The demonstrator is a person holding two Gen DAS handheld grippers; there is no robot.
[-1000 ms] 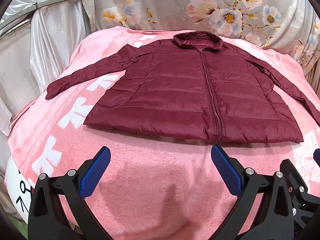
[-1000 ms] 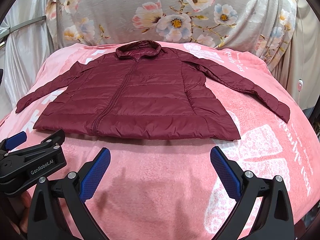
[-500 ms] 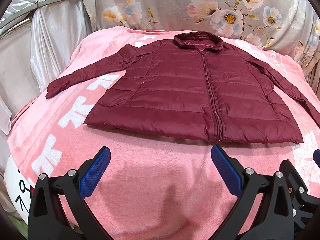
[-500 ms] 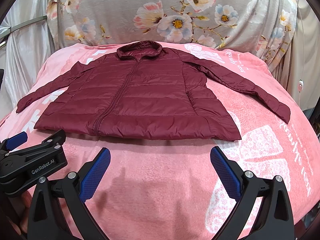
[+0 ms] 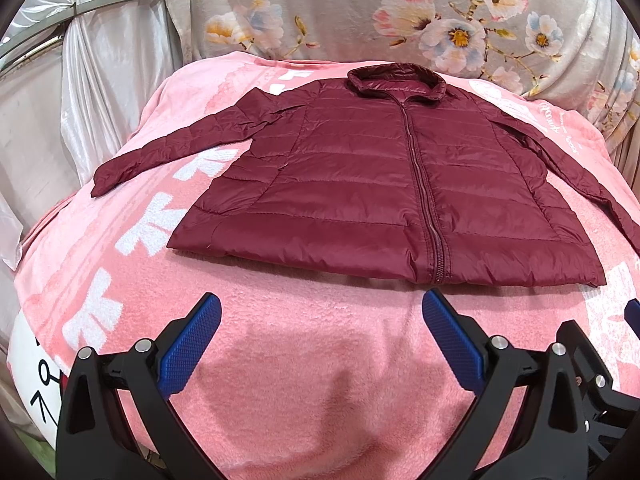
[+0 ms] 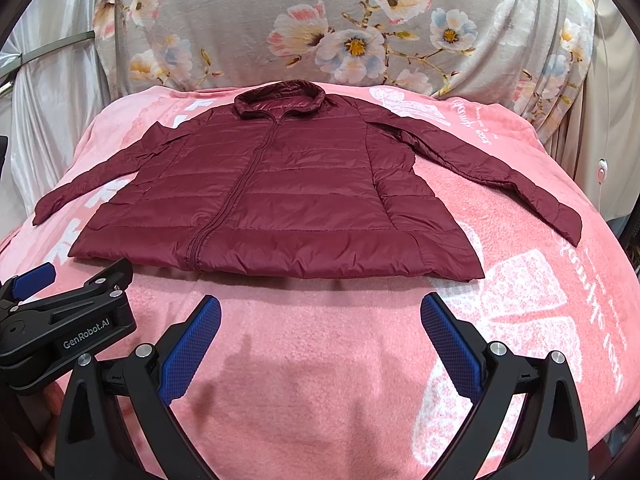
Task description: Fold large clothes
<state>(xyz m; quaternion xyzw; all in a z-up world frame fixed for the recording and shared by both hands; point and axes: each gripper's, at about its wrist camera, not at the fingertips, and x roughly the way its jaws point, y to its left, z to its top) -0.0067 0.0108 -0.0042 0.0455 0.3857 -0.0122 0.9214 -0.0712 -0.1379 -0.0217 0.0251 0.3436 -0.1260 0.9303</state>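
Your maroon puffer jacket [image 5: 360, 184] lies flat and front-up on the pink blanket [image 5: 304, 360], zipped, collar [image 5: 396, 80] at the far end toward the floral fabric [image 5: 360, 12], hem nearest you. Both sleeves are spread out to the sides: your left sleeve [image 5: 172, 148] runs out over the white lettering on the blanket, and your right sleeve [image 6: 492, 164] angles out and down toward the blanket's right edge. The zipper [image 6: 240, 188] runs straight from collar to hem.

Your left gripper [image 5: 320, 332] is spread wide with nothing between its blue fingers [image 5: 192, 340]. It sits over bare blanket just short of the hem, not touching the jacket. From the left wrist view it lines up roughly between the hem's left portion and the bottom of the zipper.

Your right gripper [image 6: 320, 332] is the same: fingers [image 6: 448, 340] wide apart, holding nothing, over bare blanket near the hem's centre-right stretch, clear of the fabric. In the right wrist view your left gripper [image 6: 64, 316] shows at the lower left, just beside the right one, with one blue fingertip visible near the jacket's left hem corner. Whether that tip touches the blanket, I can't tell.

White satin drape [image 5: 100, 92] hangs to the left of the blanket with a metal rail [image 5: 100, 4] across it. A white panel with a cartoon face [image 5: 32, 376] shows at the blanket's lower left edge.
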